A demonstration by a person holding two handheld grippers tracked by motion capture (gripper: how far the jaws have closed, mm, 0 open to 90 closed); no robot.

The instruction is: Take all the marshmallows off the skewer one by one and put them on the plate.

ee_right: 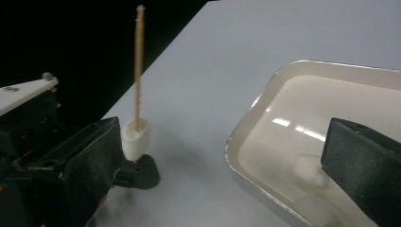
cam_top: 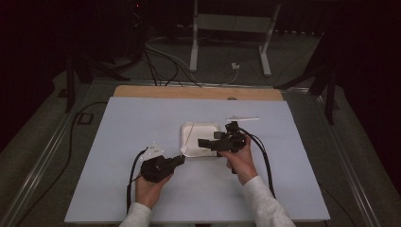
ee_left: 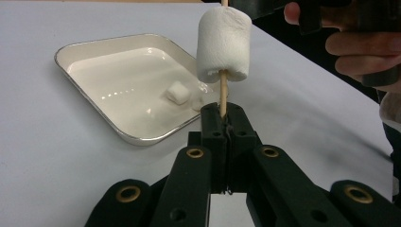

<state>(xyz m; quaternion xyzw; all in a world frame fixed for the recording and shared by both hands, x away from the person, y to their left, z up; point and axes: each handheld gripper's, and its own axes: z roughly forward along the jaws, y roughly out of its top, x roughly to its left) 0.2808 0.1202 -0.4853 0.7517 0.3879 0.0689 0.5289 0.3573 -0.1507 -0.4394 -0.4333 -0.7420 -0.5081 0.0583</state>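
Left gripper (cam_top: pixel 182 160): in my left hand, low on the table; its jaws are clamped tight on the bottom end of a wooden skewer (ee_left: pixel 222 92), just off the near left corner of the tray.
Skewer: stands up from my left jaws; in the right gripper view its bare upper part (ee_right: pixel 138 66) rises well above the marshmallow.
Marshmallow (ee_left: pixel 223 44): white, threaded on the skewer, sitting a little above my left jaws with a short stretch of stick between them.
Right gripper (cam_top: pixel 204 142): in my right hand, reaching over the tray; its jaws stand wide apart with nothing pressed between them.
Tray (cam_top: pixel 187 127): white, shallow, with rounded corners, mid-table on the pale sheet (cam_top: pixel 118 142).
Loose marshmallows: one small piece (ee_left: pixel 178 91) lies in the tray near its edge, a second just beside it.
Second stick (cam_top: pixel 242 119): pale, lying flat on the sheet beyond the tray, to its right.
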